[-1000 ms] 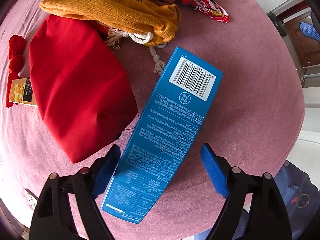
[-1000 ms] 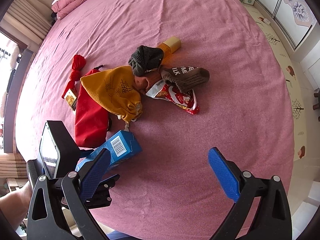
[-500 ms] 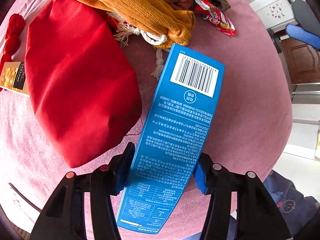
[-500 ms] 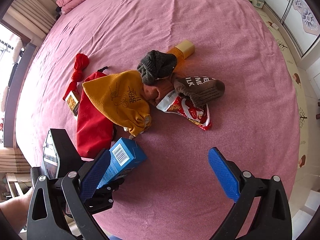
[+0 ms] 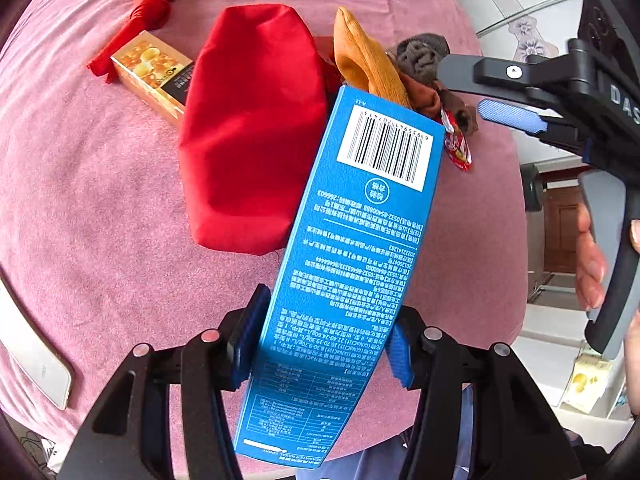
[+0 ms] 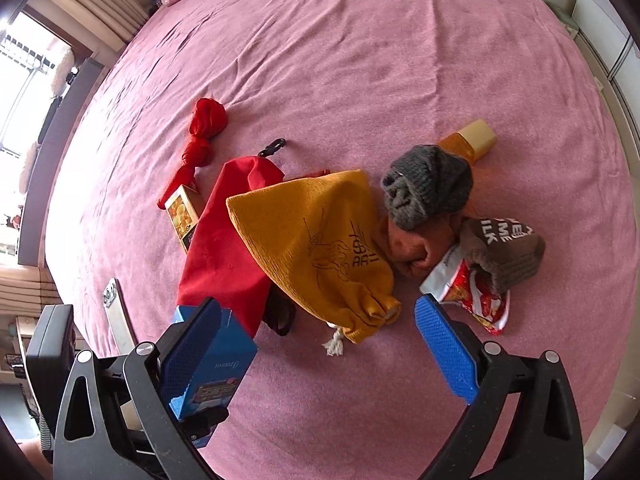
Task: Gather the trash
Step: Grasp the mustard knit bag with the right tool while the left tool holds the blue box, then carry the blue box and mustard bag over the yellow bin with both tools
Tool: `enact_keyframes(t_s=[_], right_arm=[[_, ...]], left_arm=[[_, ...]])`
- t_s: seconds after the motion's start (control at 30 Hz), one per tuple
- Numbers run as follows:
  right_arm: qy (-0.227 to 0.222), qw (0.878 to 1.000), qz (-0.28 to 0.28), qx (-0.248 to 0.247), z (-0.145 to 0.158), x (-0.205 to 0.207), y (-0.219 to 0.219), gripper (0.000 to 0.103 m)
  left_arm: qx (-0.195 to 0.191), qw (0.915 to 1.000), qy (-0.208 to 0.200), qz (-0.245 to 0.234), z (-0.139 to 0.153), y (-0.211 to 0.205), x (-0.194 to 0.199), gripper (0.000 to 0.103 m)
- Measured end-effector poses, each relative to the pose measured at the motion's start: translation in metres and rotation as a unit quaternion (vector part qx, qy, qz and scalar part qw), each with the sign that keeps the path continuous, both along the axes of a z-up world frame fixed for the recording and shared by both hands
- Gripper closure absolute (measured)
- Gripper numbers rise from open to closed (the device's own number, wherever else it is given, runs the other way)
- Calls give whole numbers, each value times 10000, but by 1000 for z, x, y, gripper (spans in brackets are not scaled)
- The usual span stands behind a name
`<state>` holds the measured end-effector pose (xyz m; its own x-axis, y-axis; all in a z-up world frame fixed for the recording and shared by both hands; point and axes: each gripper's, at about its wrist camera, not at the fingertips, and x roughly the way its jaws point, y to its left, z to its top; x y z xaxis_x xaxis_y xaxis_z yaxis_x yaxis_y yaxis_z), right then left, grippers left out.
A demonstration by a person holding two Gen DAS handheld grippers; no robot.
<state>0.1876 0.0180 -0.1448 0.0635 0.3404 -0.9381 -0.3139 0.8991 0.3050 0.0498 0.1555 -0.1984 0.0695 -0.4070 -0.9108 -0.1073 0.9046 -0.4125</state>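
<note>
My left gripper is shut on a long blue carton with a barcode and holds it lifted above the pink bedspread. The carton's end also shows in the right wrist view, behind my right gripper's left finger. My right gripper is open and empty, above the bedspread in front of the pile. A red and white snack wrapper lies just beyond its right finger, partly under a brown sock. A small gold box lies beside a red pouch.
A mustard drawstring bag, a grey knitted item, an amber bottle and a knotted red cloth lie in the pile on the pink bedspread. A phone lies near the bed's edge.
My left gripper closed on the blue carton and lifted it, swinging left. My right gripper moved closer to the pile and stayed open.
</note>
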Motion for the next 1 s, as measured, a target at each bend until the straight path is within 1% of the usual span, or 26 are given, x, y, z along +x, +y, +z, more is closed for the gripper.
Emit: enact_keyframes(t_s=[0.1, 0.2, 0.27, 0.3, 0.33, 0.37, 0.4, 0.43, 0.53, 0.57, 0.73, 0.87, 1.0], right_arm=[[113, 9999, 56, -46, -12, 9, 16, 10], [293, 9993, 120, -190, -25, 16, 28, 17], [377, 9988, 111, -304, -32, 19, 30, 33], [407, 9986, 113, -332, -33, 19, 29, 39], [435, 9985, 118, -313, -34, 20, 29, 48], [421, 9987, 104, -272, -33, 19, 27, 51], [380, 9990, 95, -191, -29, 18, 24, 57], [405, 9991, 125, -36, -26, 17, 23, 77], [337, 9994, 122, -10, -14, 11, 14, 79], [338, 9994, 95, 48, -11, 9, 9, 81], [424, 9975, -184, 535, 12, -6, -26, 84], [600, 9918, -490, 1015, 27, -18, -60, 84], [648, 9870, -745, 1268, 43, -32, -99, 84]], left_arm=[[-150, 9998, -7, 154, 2, 7, 2, 50], [-199, 9997, -19, 161, 4, 11, 5, 50], [-233, 9995, -7, 205, 3, 8, 8, 50], [-228, 9994, 3, 241, 4, 9, 8, 50], [-252, 9993, 13, 287, 4, 9, 8, 50], [-262, 9990, 30, 354, 4, 10, 9, 50], [-242, 9988, 46, 416, 4, 9, 9, 50], [-219, 9987, 59, 464, 4, 10, 8, 50], [-123, 9982, 69, 579, 7, 10, 9, 50], [-90, 9982, 65, 597, 6, -2, 9, 50], [16, 9970, 74, 770, 14, -10, 9, 50], [136, 9960, 75, 880, 28, -23, 2, 50], [226, 9967, -1, 776, 48, -50, 2, 50]])
